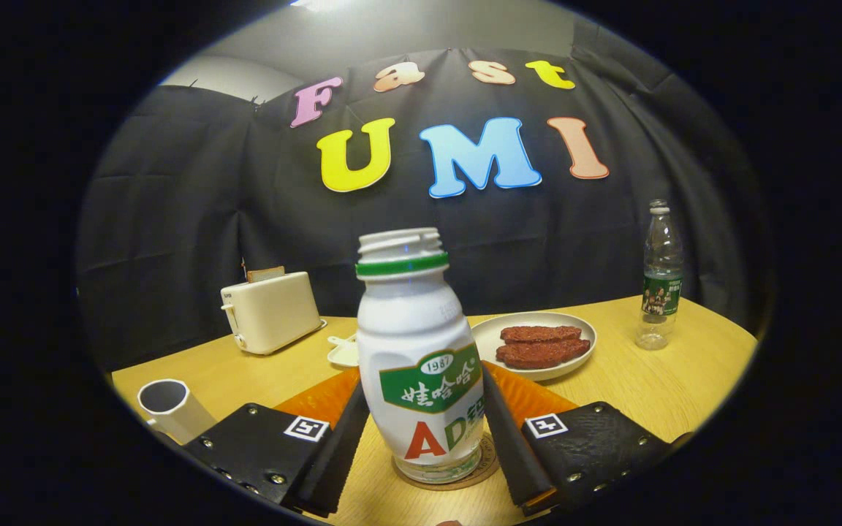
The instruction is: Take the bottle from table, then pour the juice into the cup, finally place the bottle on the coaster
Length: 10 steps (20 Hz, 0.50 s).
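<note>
A white bottle with a green neck ring and a green label stands upright with no cap on. It rests on a round brown coaster on the wooden table. My gripper is shut on the bottle, one finger against each side of its body. A white cup stands to the left, beside the left finger; its inside is dark and I cannot see any content.
An orange mat lies behind the coaster. Beyond it are a small white dish, a cream toaster at the back left, a plate holding meat strips, and a clear water bottle at the far right.
</note>
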Tool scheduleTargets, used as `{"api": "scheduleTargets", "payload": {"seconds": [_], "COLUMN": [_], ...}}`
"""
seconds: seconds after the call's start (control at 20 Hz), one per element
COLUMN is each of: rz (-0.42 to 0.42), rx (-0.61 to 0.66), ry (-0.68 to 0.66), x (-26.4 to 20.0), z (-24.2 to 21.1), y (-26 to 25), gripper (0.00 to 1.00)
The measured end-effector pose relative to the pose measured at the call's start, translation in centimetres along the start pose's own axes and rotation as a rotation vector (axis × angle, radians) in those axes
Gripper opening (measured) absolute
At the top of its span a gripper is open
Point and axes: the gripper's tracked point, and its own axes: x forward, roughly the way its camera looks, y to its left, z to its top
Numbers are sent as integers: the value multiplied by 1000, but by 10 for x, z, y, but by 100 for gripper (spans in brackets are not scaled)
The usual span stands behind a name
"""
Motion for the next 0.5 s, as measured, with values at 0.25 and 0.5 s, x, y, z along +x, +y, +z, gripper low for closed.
{"api": "scheduleTargets", "payload": {"seconds": [0.25, 0.5], "rz": [-1, -14], "rx": [-70, -151], "ry": [-105, -212], "x": [-31, -73], "z": [49, 106], "y": [8, 27], "gripper": [82, 82]}}
